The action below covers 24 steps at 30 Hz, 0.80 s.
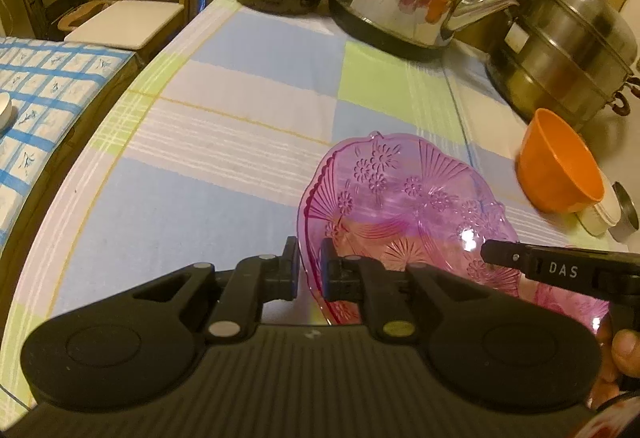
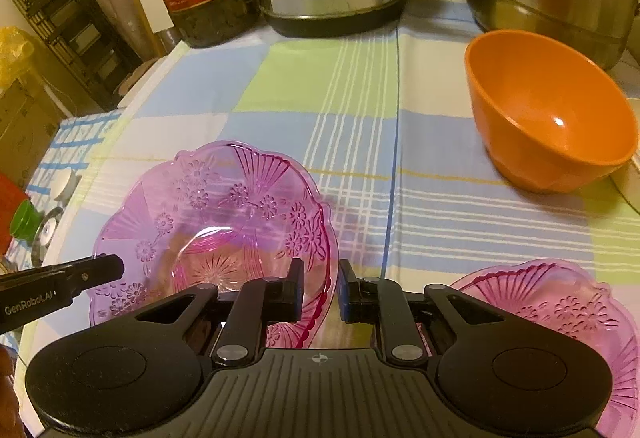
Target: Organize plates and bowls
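Fingers of left gripper (image 1: 309,270) and right gripper (image 2: 321,292) clamp opposite rims of pink plate (image 2: 208,222) near counter's front edge. Grasp step; next likely lift toward second pink plate (image 2: 560,318).

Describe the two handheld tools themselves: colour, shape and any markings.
Both are matte black plastic. The left tool has a ribbed body, two round side lobes, silver pivot pins and blue-edged finger pads; its side reads "GenRobot.AI". The right tool is built the same, with a small crosshair mark on the ribbing and white "DAS" lettering on its side.
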Available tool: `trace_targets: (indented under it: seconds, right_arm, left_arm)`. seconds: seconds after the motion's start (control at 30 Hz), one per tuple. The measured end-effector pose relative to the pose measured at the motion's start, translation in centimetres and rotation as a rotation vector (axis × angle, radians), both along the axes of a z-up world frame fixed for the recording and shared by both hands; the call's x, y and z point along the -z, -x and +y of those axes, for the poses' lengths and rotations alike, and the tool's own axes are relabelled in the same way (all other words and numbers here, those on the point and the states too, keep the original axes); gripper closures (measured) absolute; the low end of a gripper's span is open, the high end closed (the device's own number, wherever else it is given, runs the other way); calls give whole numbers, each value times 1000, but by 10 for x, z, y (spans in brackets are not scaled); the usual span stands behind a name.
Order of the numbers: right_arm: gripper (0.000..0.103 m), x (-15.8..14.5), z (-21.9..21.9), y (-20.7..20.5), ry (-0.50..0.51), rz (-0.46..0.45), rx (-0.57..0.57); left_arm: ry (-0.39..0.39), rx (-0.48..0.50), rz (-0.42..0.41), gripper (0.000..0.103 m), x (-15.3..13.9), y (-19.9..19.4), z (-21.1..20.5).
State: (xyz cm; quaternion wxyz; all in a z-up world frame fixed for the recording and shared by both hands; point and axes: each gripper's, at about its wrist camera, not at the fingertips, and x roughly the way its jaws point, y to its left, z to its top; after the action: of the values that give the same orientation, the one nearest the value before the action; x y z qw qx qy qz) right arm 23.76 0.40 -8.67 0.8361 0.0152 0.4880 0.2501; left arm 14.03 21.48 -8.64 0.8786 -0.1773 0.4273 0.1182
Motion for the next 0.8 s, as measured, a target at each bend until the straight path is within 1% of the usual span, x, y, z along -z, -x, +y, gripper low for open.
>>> trace_targets:
  seconds: [0.1,0.4,0.8]
  right_arm:
    - [86,-8,-3,3,2,-9,7]
    - [86,-35,-24,20,11,-38,33]
    - [86,-61,-79,44,-7,-48,102]
  left_arm:
    - [-14,14,-12,94,-8,2,-5]
    - [-15,35,-41,94,-28,8,-25]
    - [-42,108,-70,94,-59,10,-76]
